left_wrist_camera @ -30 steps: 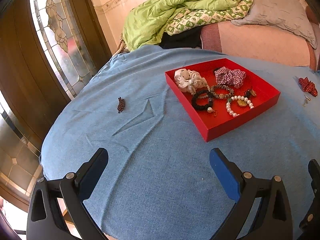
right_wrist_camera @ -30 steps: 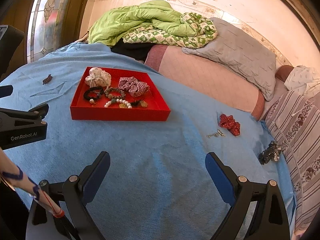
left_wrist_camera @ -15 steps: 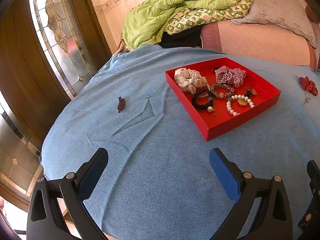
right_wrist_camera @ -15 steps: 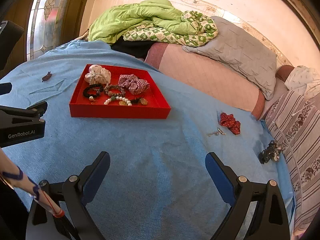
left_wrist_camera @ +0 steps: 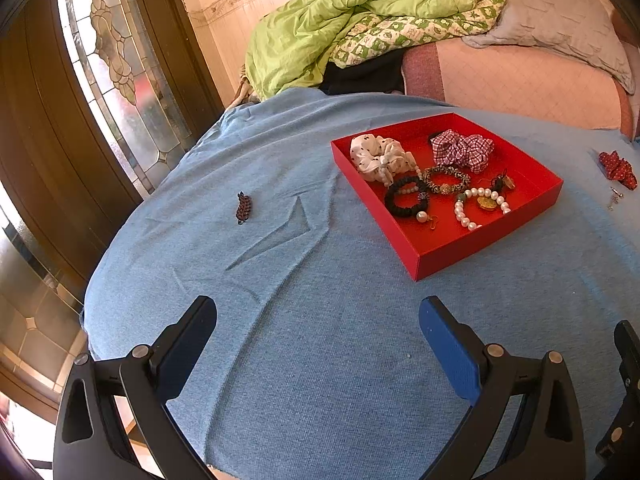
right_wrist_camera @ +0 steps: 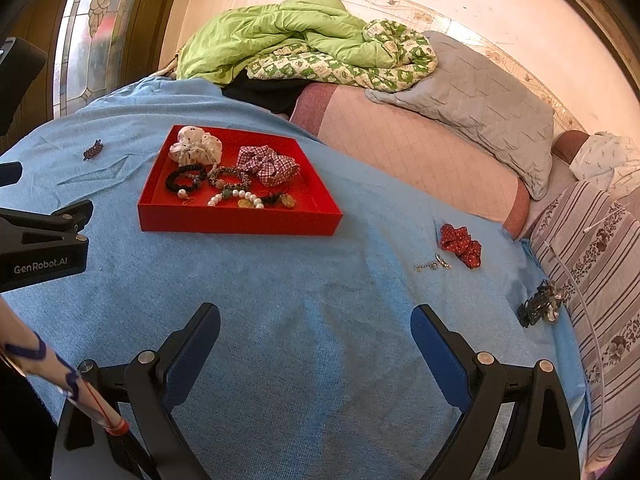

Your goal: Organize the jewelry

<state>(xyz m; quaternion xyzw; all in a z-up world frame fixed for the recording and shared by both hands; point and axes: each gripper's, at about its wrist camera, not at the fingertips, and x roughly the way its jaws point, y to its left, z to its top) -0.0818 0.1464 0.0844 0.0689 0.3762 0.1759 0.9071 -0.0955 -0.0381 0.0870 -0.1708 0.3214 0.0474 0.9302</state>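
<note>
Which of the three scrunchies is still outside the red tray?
The red dotted scrunchie, lying on the blue cloth right of the red tray. The white dotted scrunchie and the checked scrunchie sit inside it.

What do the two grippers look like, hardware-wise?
Both match: the left gripper and right gripper have black linkage arms with silver pivot pins and flat blue pads on the fingers. The left unit's black body carries white "GenRobot.AI" lettering. No sleeves or cables are clearly visible.
</note>
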